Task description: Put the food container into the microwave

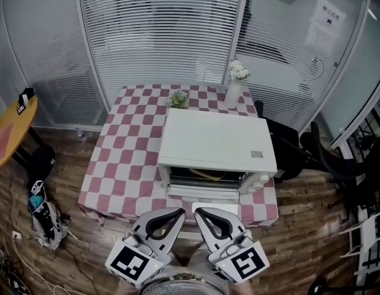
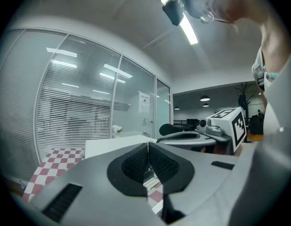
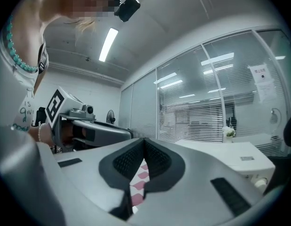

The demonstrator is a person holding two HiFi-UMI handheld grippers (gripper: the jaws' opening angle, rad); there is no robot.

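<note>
Closed and empty, left hand-held gripper (image 1: pixel 175 215) and right hand-held gripper (image 1: pixel 203 215) face the seemingly open microwave (image 1: pixel 214 140) on the worktop (image 1: pixel 125 158); food container unidentifiable, progress unclear.

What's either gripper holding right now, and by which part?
Nothing. The grey two-jaw left gripper and right gripper each have jaws closed tip to tip, nothing between them.

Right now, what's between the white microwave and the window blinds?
A small green plant and a vase of white flowers, seen in the head view.
</note>
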